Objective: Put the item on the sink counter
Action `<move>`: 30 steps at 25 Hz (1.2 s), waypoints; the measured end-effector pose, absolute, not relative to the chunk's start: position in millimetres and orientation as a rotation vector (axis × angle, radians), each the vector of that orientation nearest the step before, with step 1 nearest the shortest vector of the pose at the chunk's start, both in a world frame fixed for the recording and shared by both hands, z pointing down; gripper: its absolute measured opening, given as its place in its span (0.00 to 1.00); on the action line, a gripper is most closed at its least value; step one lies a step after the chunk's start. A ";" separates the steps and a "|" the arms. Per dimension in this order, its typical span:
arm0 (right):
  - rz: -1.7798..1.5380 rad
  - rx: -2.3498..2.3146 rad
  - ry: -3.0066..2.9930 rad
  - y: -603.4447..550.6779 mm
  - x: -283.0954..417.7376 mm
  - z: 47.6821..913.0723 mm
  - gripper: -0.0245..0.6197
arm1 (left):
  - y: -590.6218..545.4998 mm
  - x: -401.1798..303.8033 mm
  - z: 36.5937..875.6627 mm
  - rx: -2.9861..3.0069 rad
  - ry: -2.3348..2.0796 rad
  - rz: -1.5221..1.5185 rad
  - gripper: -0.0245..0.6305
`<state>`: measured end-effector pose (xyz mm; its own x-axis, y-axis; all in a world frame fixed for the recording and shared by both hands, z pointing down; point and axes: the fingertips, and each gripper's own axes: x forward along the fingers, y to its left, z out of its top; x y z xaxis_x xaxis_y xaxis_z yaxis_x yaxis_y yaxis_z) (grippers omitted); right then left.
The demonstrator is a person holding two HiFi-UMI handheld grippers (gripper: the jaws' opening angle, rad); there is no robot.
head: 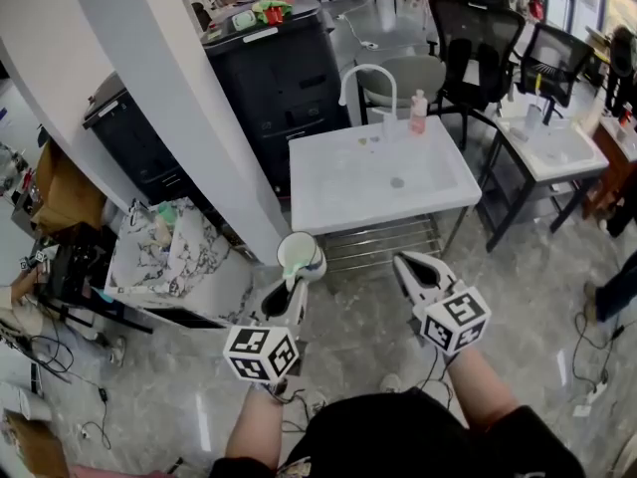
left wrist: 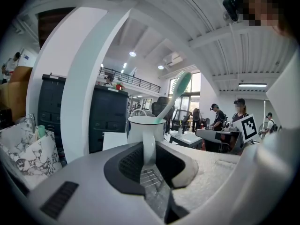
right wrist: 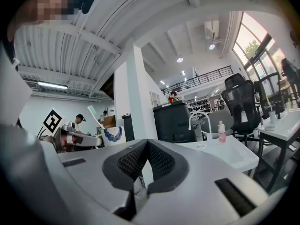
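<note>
Left gripper (head: 295, 289) (left wrist: 149, 159): its jaws are closing on the looped handle of a white ceramic mug (head: 301, 255) (left wrist: 140, 129); the dark pads are pressing the handle from both sides.
Mug position: it is sitting upright just past the left jaw tips, carried in the air, not resting on any surface.
Mug contents: a pale green plastic toothbrush (left wrist: 175, 95) is leaning out of the rim, tilting up and to the right of the jaws.
Right gripper (head: 409, 267) (right wrist: 146, 167): its jaws are meeting at the tips, with nothing between the pads.
Gripper spacing: the right gripper is riding beside the left one, near it but apart; from the right gripper view the mug (right wrist: 105, 136) is showing off to the left.
Marker cubes: a white cube with black square markers (head: 261, 354) is sitting behind the left jaws and another (head: 456, 319) behind the right jaws.
White rectangular sink counter (head: 333, 182): it is standing ahead of both grippers, well apart from the mug and beyond the jaw tips.
On the counter's far edge: a white curved tap (head: 366, 76) and a small pink bottle (head: 418, 114) are standing near each other.
Left of the left gripper: a broad white slanting pillar (head: 184, 118) is rising, with a black cabinet (head: 284, 83) past it.
</note>
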<state>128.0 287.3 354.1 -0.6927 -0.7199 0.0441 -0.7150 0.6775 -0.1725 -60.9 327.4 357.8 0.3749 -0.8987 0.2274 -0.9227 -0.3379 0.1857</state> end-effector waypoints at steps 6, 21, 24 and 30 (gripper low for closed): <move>-0.275 -1.190 2.860 276.9 157.5 352.1 0.04 | 319.8 -33.3 354.3 2.342 -1.643 0.107 0.13; -0.276 -1.134 2.868 248.7 190.4 353.3 0.04 | 295.7 0.6 351.6 2.336 -1.689 0.104 0.13; -0.276 -1.134 2.865 242.3 193.5 356.4 0.04 | 286.8 1.8 353.8 2.334 -1.697 0.104 0.13; -0.303 -1.158 2.845 229.2 196.0 367.4 0.04 | 270.9 3.5 363.6 2.340 -1.679 0.114 0.13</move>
<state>196.0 229.2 367.4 -0.7172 -0.6965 0.0228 -0.6856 0.6995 -0.2016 3.5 270.9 363.6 0.3299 -0.9198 0.2123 -0.9401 -0.2995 0.1631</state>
